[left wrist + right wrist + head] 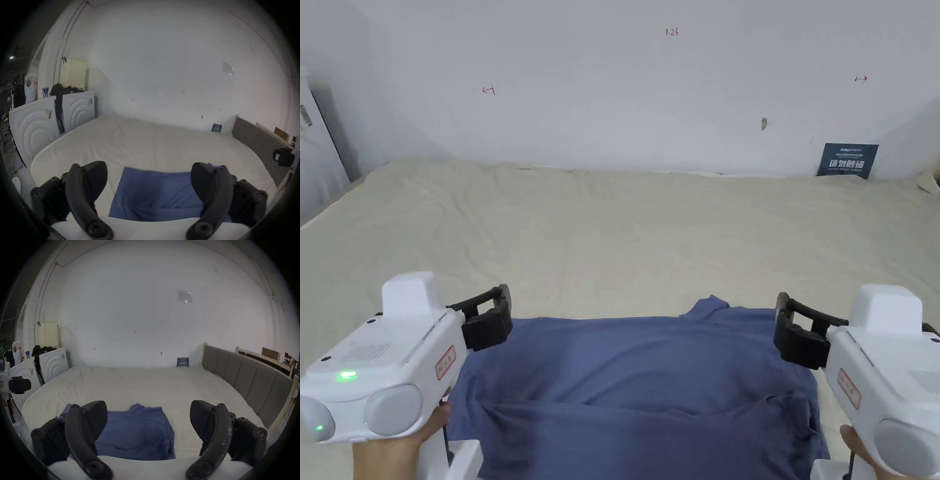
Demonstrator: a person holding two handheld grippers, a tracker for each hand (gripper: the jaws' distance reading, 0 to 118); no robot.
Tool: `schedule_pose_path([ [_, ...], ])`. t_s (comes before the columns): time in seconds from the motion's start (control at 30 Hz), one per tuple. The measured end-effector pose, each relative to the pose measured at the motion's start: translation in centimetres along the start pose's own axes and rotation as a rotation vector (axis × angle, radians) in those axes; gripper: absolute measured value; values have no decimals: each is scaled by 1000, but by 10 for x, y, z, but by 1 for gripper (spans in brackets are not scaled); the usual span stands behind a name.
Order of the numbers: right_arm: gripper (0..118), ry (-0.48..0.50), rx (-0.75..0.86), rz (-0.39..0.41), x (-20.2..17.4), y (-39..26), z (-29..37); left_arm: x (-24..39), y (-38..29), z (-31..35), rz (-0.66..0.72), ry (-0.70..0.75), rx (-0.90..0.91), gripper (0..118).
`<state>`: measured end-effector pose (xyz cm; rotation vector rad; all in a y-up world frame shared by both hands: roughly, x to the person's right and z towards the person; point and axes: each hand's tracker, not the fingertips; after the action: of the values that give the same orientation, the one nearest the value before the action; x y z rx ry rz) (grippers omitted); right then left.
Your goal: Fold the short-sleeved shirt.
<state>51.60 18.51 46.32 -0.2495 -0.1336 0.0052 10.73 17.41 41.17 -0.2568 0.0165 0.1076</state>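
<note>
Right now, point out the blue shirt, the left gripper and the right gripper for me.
blue shirt [637,381]: head view, middle of the spread cloth.
left gripper [490,319]: head view, between its black jaw tips.
right gripper [794,337]: head view, between its black jaw tips.

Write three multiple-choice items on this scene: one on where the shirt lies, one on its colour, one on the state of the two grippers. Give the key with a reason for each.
1. Where does the shirt lie?
A. On the bed, at its near edge
B. On a hanger
C. On the floor

2. What colour is the shirt?
A. Red
B. Blue
C. White

3. How do the left gripper and right gripper stand?
A. Both shut on the shirt
B. Left shut, right open
C. Both open, holding nothing

Key:
1 A, the shirt lies spread on the cream sheet near the person.
2 B, the cloth is blue in every view.
3 C, each gripper view shows a wide gap between the fingers, with the shirt lying flat beyond.
</note>
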Motion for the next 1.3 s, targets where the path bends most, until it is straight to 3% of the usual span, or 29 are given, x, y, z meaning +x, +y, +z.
schedule_pose_path([
  [0.03,97,-3,25,10,-3,2,4,3,1,2,-6,-7,17,95],
  [0.1,64,-8,54,42,-9,6,11,11,2,5,-23,-23,42,64],
  [0.13,40,-20,67,63,-10,6,11,13,2,4,-30,-24,33,42],
  [0.17,6,-30,75,71,-13,6,13,16,1,3,-36,-24,30,7],
  [0.2,2,-26,78,70,-13,6,14,20,1,3,-40,-24,37,1],
  [0.63,1,-1,51,47,-7,7,-9,16,-3,-33,-74,-67,-86,0],
  [1.07,1,-9,10,42,-8,10,-83,-38,-12,-199,17,-32,-428,0],
  [1.17,1,-14,-7,45,-8,8,-106,-52,-19,-240,113,-11,-492,1],
  [1.23,1,-17,-21,48,-8,6,-121,-58,-27,-268,127,13,-545,11],
  [1.3,1,-22,-35,50,-8,2,-135,-65,-39,-293,96,48,-586,62],
])
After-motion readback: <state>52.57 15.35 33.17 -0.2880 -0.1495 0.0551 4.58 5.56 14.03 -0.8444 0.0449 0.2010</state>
